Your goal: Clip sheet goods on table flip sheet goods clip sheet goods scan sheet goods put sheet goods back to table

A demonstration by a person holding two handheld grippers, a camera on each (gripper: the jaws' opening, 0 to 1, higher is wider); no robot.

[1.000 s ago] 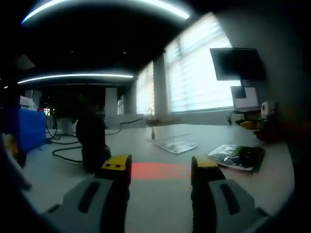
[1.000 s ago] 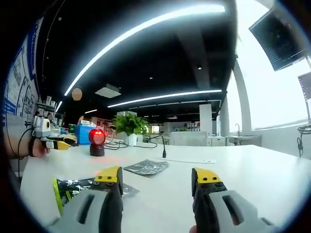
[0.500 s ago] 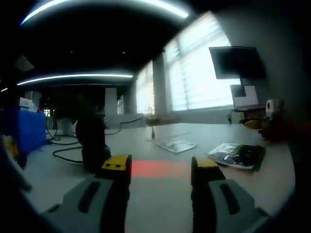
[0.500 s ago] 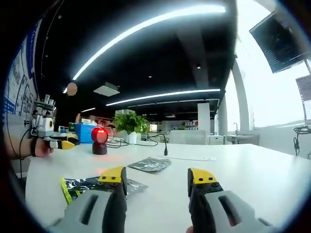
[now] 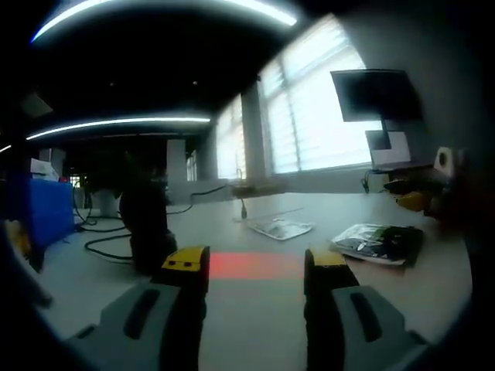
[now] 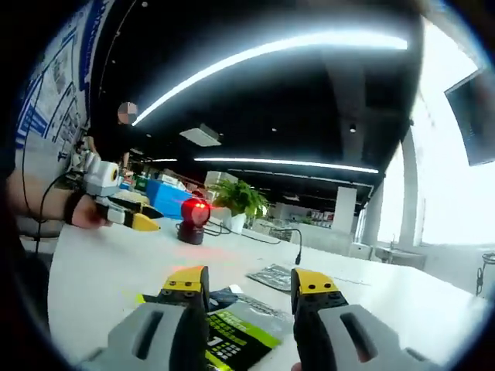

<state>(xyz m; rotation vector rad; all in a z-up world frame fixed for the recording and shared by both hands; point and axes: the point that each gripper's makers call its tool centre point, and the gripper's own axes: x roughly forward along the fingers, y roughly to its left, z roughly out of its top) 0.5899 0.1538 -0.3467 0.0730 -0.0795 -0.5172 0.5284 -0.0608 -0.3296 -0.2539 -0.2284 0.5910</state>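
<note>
though unreadable, lettering on green packet (image 6: 232, 334)

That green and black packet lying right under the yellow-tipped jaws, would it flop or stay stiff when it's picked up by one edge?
Probably floppy: the green and black packet lies thin and flat on the table. Its printed surface looks glossy, so it may slip. It looks light too, judging by how thin it is.
</note>
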